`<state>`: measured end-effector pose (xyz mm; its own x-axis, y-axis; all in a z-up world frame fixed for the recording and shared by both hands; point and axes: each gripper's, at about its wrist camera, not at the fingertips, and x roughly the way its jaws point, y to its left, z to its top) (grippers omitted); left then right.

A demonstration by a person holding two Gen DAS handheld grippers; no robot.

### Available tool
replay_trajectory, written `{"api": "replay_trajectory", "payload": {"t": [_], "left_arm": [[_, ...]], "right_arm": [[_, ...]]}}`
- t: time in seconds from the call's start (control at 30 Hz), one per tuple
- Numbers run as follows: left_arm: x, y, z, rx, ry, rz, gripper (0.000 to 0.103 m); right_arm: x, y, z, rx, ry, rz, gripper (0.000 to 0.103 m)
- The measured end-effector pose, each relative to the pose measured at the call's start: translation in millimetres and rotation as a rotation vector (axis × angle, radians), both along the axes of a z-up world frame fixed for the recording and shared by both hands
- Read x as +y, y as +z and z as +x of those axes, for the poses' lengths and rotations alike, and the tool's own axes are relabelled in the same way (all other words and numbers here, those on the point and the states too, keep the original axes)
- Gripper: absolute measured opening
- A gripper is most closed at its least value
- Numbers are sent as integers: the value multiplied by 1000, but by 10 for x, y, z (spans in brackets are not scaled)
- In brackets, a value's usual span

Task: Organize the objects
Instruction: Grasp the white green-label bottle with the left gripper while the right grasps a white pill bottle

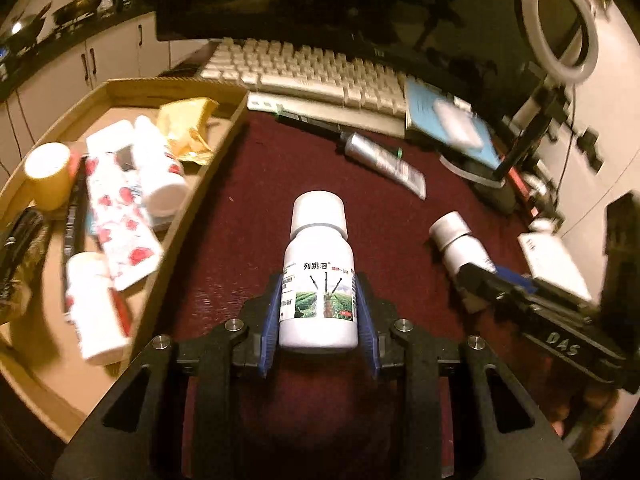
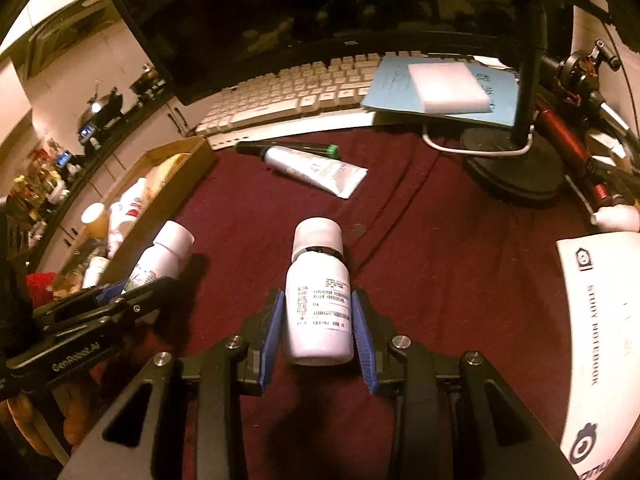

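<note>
Left jaws: the left gripper (image 1: 319, 300) has its blue pads (image 1: 271, 316) pressed against both sides of a white plastic bottle with a field picture on its label (image 1: 319, 276), cap pointing away from the camera.
Right jaws: the right gripper (image 2: 318, 320) is clamped the same way on a second white plastic bottle with a printed text label (image 2: 318, 300); its blue pads (image 2: 362, 332) touch the bottle's sides.
Height: whether either bottle rests on the cloth or is lifted off it cannot be told.
Neighbours: in the left view the right gripper and its bottle show at the right edge (image 1: 460, 244); in the right view the left gripper and its bottle show at the left (image 2: 166, 256).
Surface: a dark red cloth (image 1: 248, 208) covers the desk beneath both grippers.
Tube: a silver squeeze tube (image 1: 382, 160) lies on the cloth beyond the bottles, beside a dark pen with a green end (image 2: 288, 148).
Tray: a shallow brown cardboard tray (image 1: 224, 152) sits left of the cloth, holding several white bottles, a yellow-capped container (image 1: 48, 176), a red-and-white patterned packet (image 1: 116, 208) and a crumpled yellow wrapper (image 1: 188, 128).
Far edge: a cream keyboard (image 1: 312, 76) lies under a dark monitor (image 2: 260, 20); a blue booklet with a white block on it (image 2: 448, 88) overlaps the keyboard's right end.
Right side: a white ring light on a black stand (image 1: 560, 24); a white study notebook (image 2: 600, 328).
</note>
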<state>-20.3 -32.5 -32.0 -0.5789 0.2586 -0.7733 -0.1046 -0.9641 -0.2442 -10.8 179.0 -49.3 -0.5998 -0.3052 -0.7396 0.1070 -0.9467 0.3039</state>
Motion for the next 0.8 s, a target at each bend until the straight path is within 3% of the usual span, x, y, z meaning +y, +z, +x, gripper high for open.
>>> {"api": "replay_trajectory", "payload": {"t": [0.17,0.33,0.8], "left_arm": [[-234,363,158,100,44,32,34],[-528,492,213,121,106,5,34],[-1157,159,96,26,235,4,34]], "right_arm": [[-155,180,76,60,29,-39,34],[-419,367,131,120,82,-57,34],[-1204,538,-118,159,253,-62,34]]}}
